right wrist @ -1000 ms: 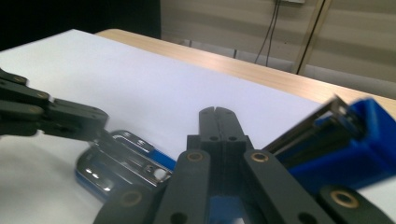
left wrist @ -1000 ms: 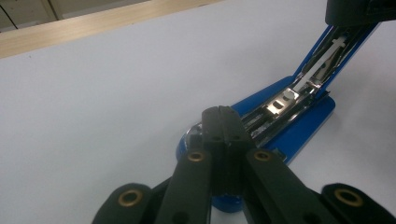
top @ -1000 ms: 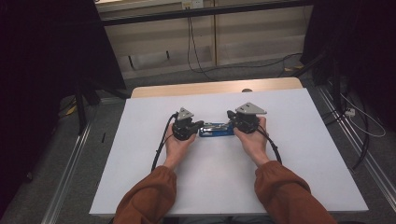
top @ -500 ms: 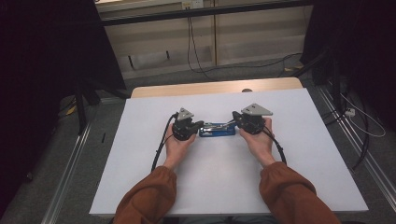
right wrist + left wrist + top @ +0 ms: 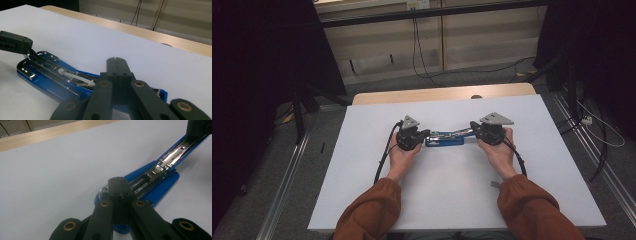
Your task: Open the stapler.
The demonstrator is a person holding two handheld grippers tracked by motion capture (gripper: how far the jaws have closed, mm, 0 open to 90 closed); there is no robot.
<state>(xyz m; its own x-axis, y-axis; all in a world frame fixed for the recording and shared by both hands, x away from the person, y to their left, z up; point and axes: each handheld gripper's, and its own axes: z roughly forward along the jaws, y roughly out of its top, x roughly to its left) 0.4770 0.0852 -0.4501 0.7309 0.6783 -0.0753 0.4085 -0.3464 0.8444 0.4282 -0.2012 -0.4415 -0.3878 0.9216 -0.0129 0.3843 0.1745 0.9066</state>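
Holding blue stapler (image 5: pixel 444 139) opened on white surface (image 5: pixel 452 195), left gripper (image 5: pixel 426 133) jaws closed at base end, right gripper (image 5: pixel 473 126) jaws closed on raised arm.

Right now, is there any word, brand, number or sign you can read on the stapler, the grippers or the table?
None can be read. The blue stapler, lying open on the white table, shows bare metal and plastic, no lettering. The left gripper and right gripper carry no visible marking.
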